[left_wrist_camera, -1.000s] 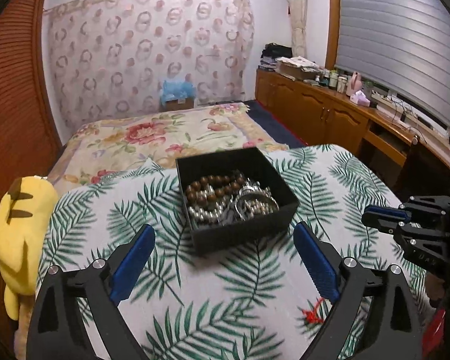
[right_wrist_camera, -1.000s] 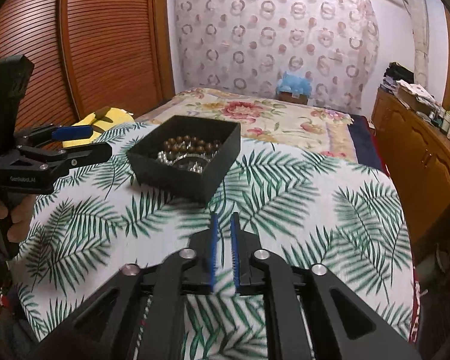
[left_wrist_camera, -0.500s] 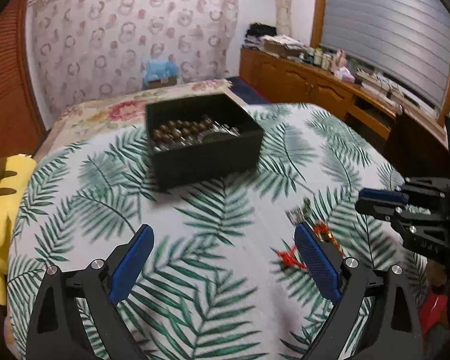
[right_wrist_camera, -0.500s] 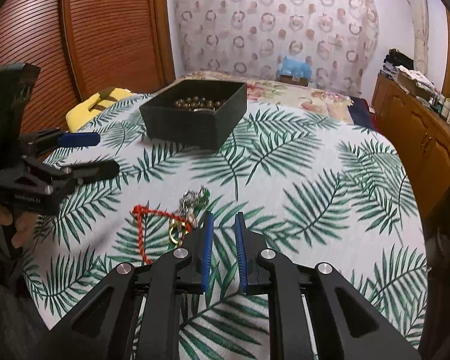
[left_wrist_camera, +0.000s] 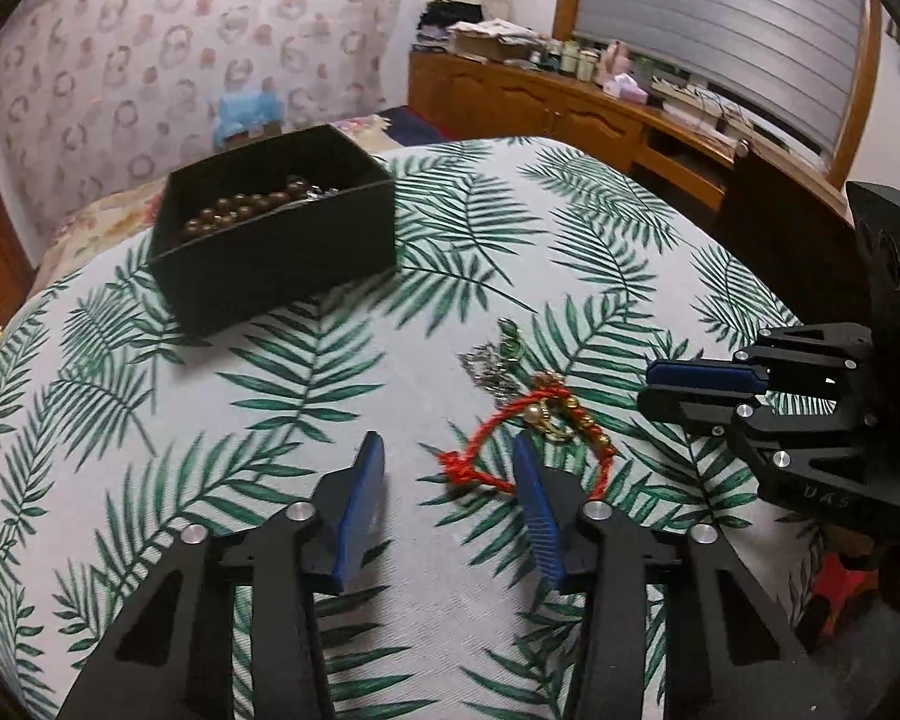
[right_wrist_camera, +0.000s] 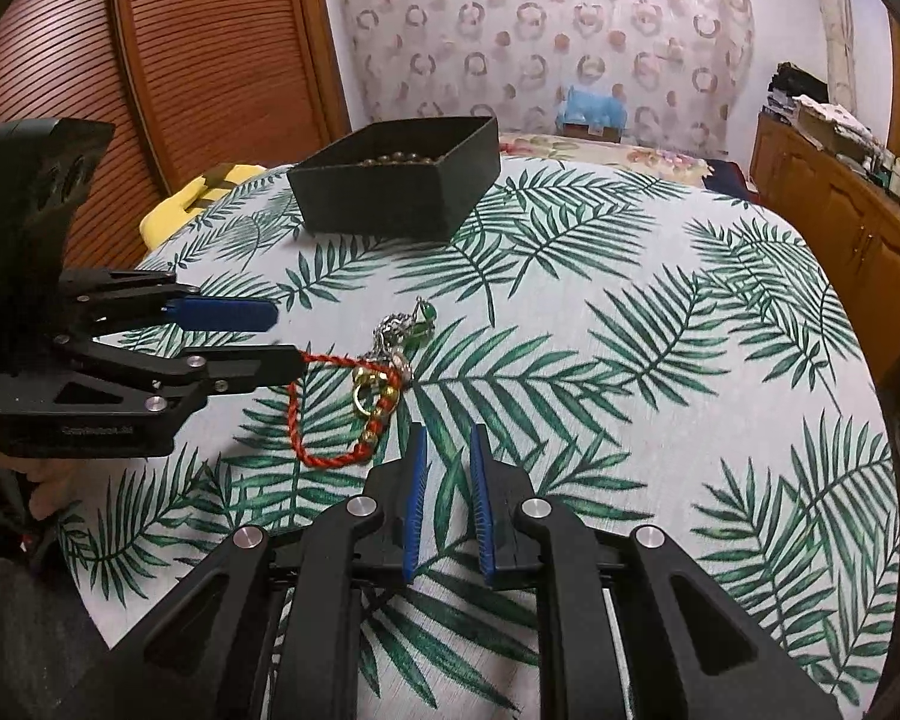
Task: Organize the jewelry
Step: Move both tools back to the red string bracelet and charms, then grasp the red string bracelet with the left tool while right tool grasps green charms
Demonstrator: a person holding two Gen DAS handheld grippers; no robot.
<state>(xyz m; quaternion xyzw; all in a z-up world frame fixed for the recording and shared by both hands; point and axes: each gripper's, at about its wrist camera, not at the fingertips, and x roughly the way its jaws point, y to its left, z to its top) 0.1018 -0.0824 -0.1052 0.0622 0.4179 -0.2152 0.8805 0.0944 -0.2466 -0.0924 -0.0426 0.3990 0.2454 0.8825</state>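
Left gripper (left_wrist_camera: 447, 468) low over tablecloth (left_wrist_camera: 600, 228), fingers apart, straddling knotted end of red cord bracelet (left_wrist_camera: 486, 438); nothing clamped. Right gripper (right_wrist_camera: 448, 456) just right of the pile, fingers nearly together with a narrow gap, empty. Silver chain (left_wrist_camera: 486, 366) and green bead (left_wrist_camera: 513, 339) just beyond left fingertips, tangled with gold rings (right_wrist_camera: 369, 399). To do well: centre cord between pads, close low on cord only, lift slowly so chain and rings don't drag along. Black box (left_wrist_camera: 282, 264) well ahead of both grippers, open-topped, holding brown bead strand (left_wrist_camera: 240, 213) plus some silver pieces, hard to make out.
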